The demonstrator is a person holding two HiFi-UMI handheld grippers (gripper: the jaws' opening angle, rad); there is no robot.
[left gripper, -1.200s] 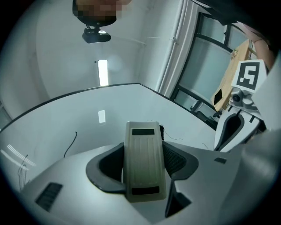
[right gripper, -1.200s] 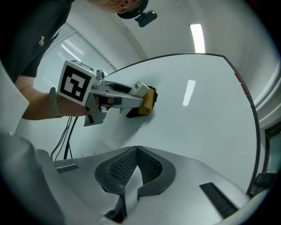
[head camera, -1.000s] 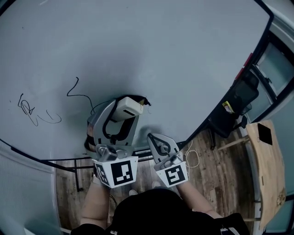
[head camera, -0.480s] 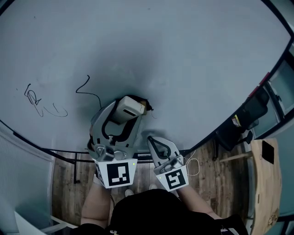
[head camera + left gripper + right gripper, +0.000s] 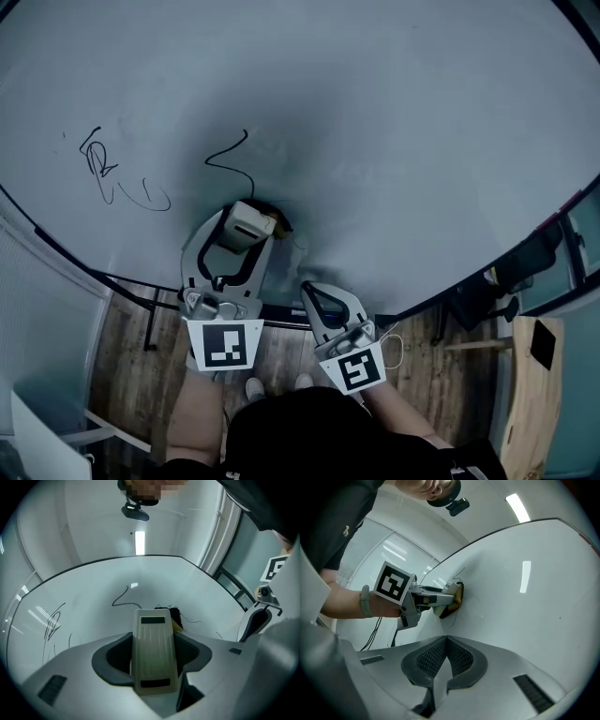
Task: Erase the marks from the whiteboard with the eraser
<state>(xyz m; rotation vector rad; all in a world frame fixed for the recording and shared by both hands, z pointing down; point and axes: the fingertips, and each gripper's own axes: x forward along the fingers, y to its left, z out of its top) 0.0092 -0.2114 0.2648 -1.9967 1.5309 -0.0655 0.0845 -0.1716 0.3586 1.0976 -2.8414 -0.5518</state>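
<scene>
My left gripper (image 5: 246, 225) is shut on a cream eraser (image 5: 247, 222) whose dark felt end presses against the whiteboard (image 5: 375, 122). In the left gripper view the eraser (image 5: 153, 648) fills the space between the jaws. A black squiggle (image 5: 230, 159) runs just above the eraser, and a scribble (image 5: 98, 164) with small curved strokes (image 5: 150, 197) sits farther left. My right gripper (image 5: 317, 298) hangs lower right, off the board, jaws shut and empty (image 5: 446, 660). The right gripper view shows the left gripper (image 5: 440, 599) against the board.
The whiteboard's dark lower frame (image 5: 281, 314) runs just under both grippers. Below it lies wood plank flooring (image 5: 141, 356). A wooden table (image 5: 534, 394) stands at the lower right, with dark equipment (image 5: 525, 272) near the board's right edge.
The view has shifted, so the marks sit farther right and higher in frame. The left gripper with the eraser has moved slightly up the board toward the squiggle. The right gripper stays put.
</scene>
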